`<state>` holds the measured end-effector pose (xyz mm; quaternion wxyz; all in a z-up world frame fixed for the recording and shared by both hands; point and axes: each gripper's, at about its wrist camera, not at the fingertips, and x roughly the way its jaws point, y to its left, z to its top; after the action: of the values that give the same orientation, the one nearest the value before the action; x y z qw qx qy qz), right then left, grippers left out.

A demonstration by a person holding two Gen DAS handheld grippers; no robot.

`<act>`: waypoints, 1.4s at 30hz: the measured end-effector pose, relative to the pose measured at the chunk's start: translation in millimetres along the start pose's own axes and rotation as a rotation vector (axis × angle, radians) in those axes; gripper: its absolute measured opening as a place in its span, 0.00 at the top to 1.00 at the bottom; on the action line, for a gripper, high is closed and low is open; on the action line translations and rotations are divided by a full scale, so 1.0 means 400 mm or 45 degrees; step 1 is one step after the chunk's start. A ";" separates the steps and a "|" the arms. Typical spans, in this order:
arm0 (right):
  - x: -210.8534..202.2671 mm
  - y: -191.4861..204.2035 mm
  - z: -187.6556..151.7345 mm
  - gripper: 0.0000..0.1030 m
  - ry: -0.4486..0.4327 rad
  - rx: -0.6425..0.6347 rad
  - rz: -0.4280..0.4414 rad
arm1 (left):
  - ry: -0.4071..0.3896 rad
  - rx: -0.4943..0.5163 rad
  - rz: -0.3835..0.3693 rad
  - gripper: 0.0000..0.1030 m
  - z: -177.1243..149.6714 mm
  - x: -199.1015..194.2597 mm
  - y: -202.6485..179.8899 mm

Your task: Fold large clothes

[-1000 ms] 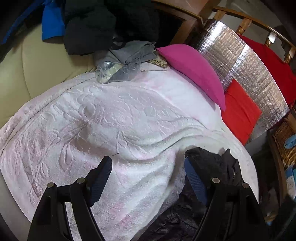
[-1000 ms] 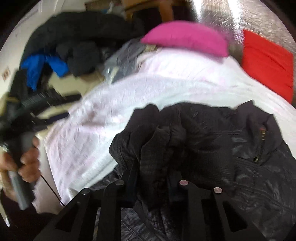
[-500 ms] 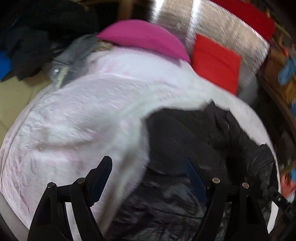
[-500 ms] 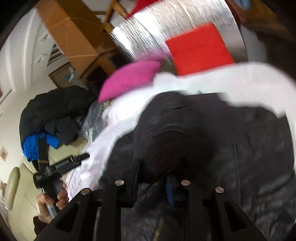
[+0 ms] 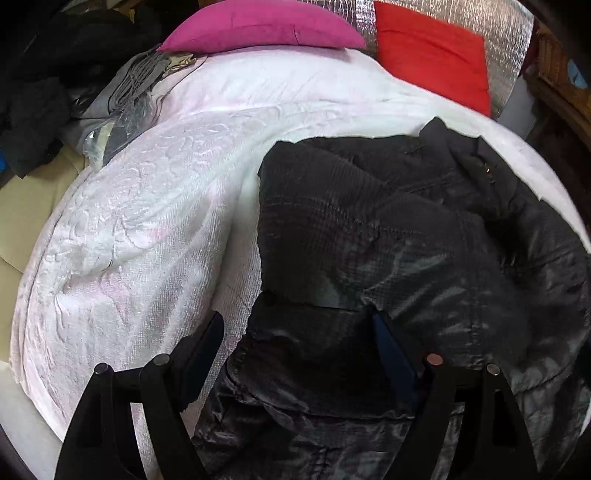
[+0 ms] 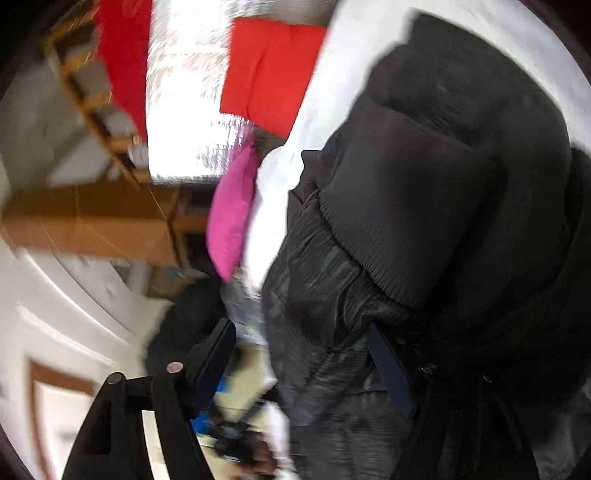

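Note:
A large black padded jacket (image 5: pixel 388 240) lies crumpled on the right half of a white textured blanket (image 5: pixel 147 221). My left gripper (image 5: pixel 295 343) is open, its fingers low over the jacket's near edge, with cloth between them. In the blurred, tilted right wrist view the jacket (image 6: pixel 424 203) fills the right side. My right gripper (image 6: pixel 299 354) is open there, its right finger against the jacket and its left finger free.
A pink pillow (image 5: pixel 258 26) and a red cushion (image 5: pixel 432 51) sit at the blanket's far end against silver foil (image 5: pixel 509 44). Grey cloth (image 5: pixel 136 77) and dark clothes (image 5: pixel 44 74) lie at far left. A wicker basket (image 5: pixel 554 55) is at the right.
The right gripper, shut on the jacket a second ago, has opened and let it go while rolling sideways. The left gripper swung right over the jacket, which now lies spread further up the blanket.

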<state>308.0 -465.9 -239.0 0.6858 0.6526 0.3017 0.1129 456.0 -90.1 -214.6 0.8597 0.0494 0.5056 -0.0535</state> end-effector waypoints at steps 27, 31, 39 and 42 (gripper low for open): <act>0.026 0.074 0.079 0.41 -0.122 -0.481 -0.680 | -0.025 0.039 0.074 0.19 0.001 0.004 -0.006; 0.053 0.108 0.025 0.79 -0.024 -0.598 -0.733 | -0.041 0.068 0.104 0.19 -0.002 -0.001 -0.017; -0.050 0.113 -0.018 0.80 -0.071 -0.532 -0.714 | -0.042 0.038 0.080 0.19 -0.001 -0.014 0.002; -0.078 0.097 0.000 0.80 -0.083 -0.482 -0.720 | -0.075 0.067 0.114 0.19 -0.002 -0.027 -0.008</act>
<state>292.5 -478.1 -193.5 0.8083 0.4075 0.4222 -0.0485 449.8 -92.6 -205.7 0.8742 0.0930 0.4756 -0.0298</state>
